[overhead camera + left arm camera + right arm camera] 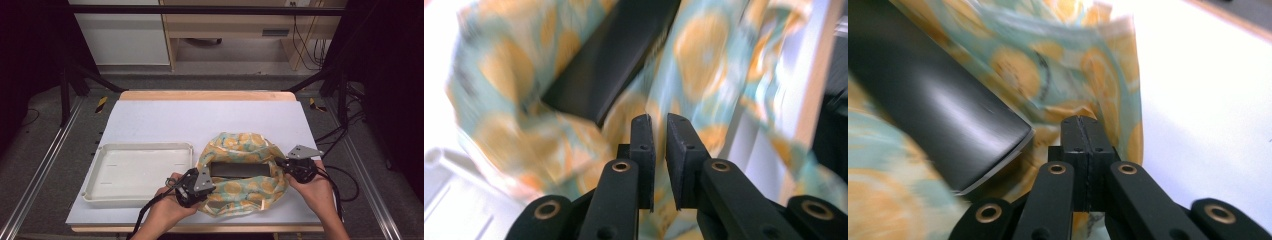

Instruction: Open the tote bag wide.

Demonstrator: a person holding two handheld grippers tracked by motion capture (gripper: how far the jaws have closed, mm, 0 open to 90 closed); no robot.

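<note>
Jaws first: my right gripper (1083,122) has its jaws pressed flat together at the right edge of the patterned cloth (245,180); a sliver of fabric shows beneath them, so I judge they pinch that hem, though the pinch itself is hidden. My left gripper (659,120) has its jaws a narrow slit apart, and I see no cloth caught in the gap, only the fabric lying beyond the tips.

I hold one gripper at each side of the cloth, left (192,186) and right (295,167), because a limp sheet only lifts evenly from two opposite edges, and that keeps its load cradled in the sag. Wrapped in the middle of the cloth lies a long black box (237,170), its top bare, the folds rising around it like a nest.

Just left of the cloth sits a white tray (97,175) with nothing in it, likely where the bundle or the box is bound. Cloth and tray both rest on the white-covered desk (200,117).
</note>
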